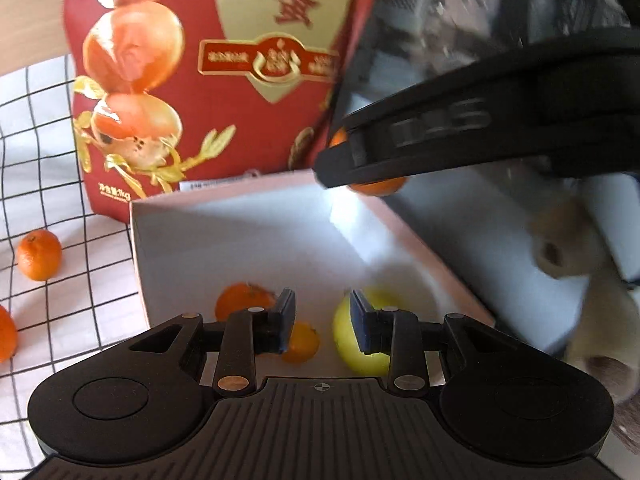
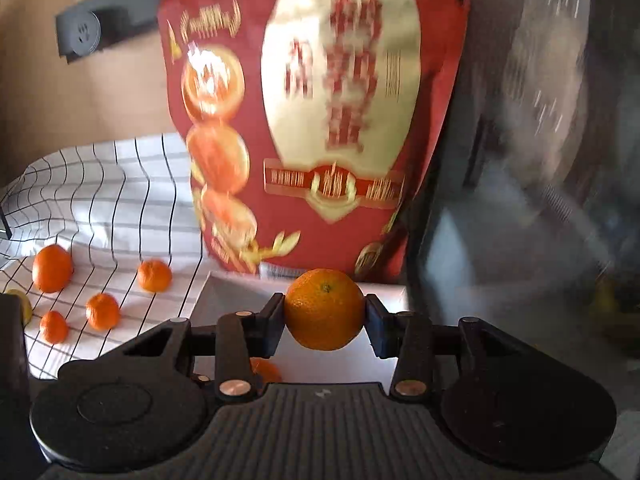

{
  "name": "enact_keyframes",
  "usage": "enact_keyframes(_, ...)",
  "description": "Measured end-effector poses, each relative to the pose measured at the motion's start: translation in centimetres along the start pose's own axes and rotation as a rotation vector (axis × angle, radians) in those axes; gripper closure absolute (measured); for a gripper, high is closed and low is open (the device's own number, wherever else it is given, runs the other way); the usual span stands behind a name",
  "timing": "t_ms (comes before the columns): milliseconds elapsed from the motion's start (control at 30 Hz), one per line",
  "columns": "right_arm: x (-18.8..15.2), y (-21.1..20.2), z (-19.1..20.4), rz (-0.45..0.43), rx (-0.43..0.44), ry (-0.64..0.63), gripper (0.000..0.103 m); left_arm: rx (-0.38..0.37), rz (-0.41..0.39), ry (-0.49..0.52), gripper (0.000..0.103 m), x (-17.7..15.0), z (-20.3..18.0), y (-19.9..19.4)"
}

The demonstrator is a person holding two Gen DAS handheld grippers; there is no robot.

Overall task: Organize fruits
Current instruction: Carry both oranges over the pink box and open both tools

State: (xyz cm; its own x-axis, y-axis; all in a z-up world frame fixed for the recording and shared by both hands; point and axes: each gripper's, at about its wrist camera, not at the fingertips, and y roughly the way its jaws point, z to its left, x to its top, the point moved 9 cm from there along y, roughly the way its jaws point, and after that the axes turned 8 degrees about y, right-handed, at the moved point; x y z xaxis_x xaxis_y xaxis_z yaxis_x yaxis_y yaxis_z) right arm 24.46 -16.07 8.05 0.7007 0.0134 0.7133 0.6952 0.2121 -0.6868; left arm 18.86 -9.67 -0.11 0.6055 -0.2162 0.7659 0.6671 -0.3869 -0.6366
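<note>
My right gripper [image 2: 324,312] is shut on an orange mandarin [image 2: 324,309] and holds it above the white box [image 2: 384,296]. In the left wrist view the right gripper [image 1: 344,168] reaches in from the right over the box's far rim [image 1: 240,196], the mandarin [image 1: 378,187] showing under it. My left gripper [image 1: 322,322] is open and empty over the box's near end. Inside the box lie two mandarins [image 1: 240,300] [image 1: 302,344] and a yellow-green apple [image 1: 360,356]. Loose mandarins [image 2: 52,268] [image 2: 154,276] [image 2: 102,311] lie on the checked cloth [image 2: 120,208].
A tall red snack bag [image 2: 320,120] stands right behind the box. A dark blurred appliance [image 2: 540,160] is to the right. A yellow fruit [image 2: 24,304] peeks in at the cloth's left edge. More mandarins [image 1: 40,255] lie left of the box.
</note>
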Motion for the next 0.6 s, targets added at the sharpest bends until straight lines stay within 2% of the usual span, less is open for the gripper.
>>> enact_keyframes(67, -0.9, 1.2, -0.5, 0.034, -0.008, 0.033, 0.061, 0.015, -0.002, -0.001, 0.069, -0.3, 0.1, -0.5)
enact_keyframes(267, -2.6, 3.0, -1.2, 0.077, -0.023, 0.048, 0.061, -0.020, -0.075, -0.011, 0.069, 0.0, 0.7, -2.6)
enact_keyframes(433, -3.5, 4.8, -1.3, 0.110, -0.037, 0.042, 0.061, 0.020, -0.140, -0.014, 0.069, -0.8, 2.3, -4.5)
enact_keyframes(600, -4.7, 6.9, -1.5, 0.182, -0.036, 0.070, 0.061, 0.100, -0.229, -0.128, 0.069, -2.0, 7.3, -6.9)
